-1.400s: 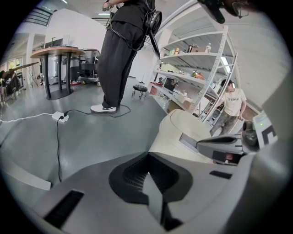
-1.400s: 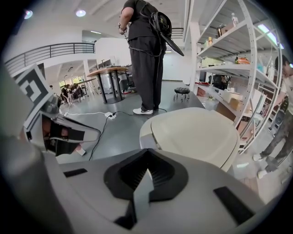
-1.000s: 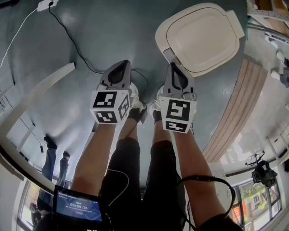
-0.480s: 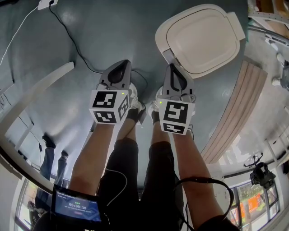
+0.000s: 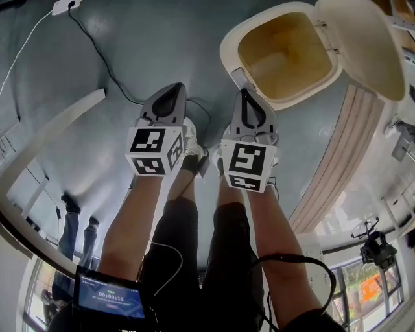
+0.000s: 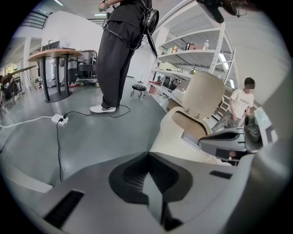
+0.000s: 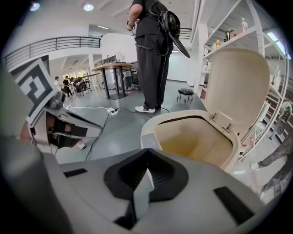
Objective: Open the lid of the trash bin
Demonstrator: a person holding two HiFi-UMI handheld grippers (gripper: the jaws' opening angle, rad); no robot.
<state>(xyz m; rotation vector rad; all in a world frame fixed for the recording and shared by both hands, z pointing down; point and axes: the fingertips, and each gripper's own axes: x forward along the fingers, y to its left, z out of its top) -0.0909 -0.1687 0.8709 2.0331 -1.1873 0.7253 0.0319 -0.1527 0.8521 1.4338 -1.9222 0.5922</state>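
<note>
The cream trash bin (image 5: 228, 40) stands on the grey floor at the upper right of the head view, its lid (image 5: 363, 45) swung up and back so the yellowish inside shows. My right gripper (image 5: 245, 94) is shut and empty, its tip right at the bin's front edge by the small grey front button (image 5: 240, 78). In the right gripper view the shut right gripper (image 7: 146, 151) points at the button (image 7: 149, 140), with the raised lid (image 7: 238, 87) behind. My left gripper (image 5: 176, 88) is shut and empty, left of the bin. From the left gripper (image 6: 147, 153) the bin (image 6: 174, 132) lies to the right.
A black cable (image 5: 110, 71) runs across the floor to a white power strip (image 5: 65, 6). A white plank (image 5: 52, 133) lies at the left, and a slatted wooden board (image 5: 343, 155) lies right of the bin. A person (image 6: 121, 50) stands beyond, near shelving (image 6: 192, 50).
The bin's lid was flat and shut in both earlier frames; now it has sprung up and open. My right gripper has edged slightly toward the bin's front.
</note>
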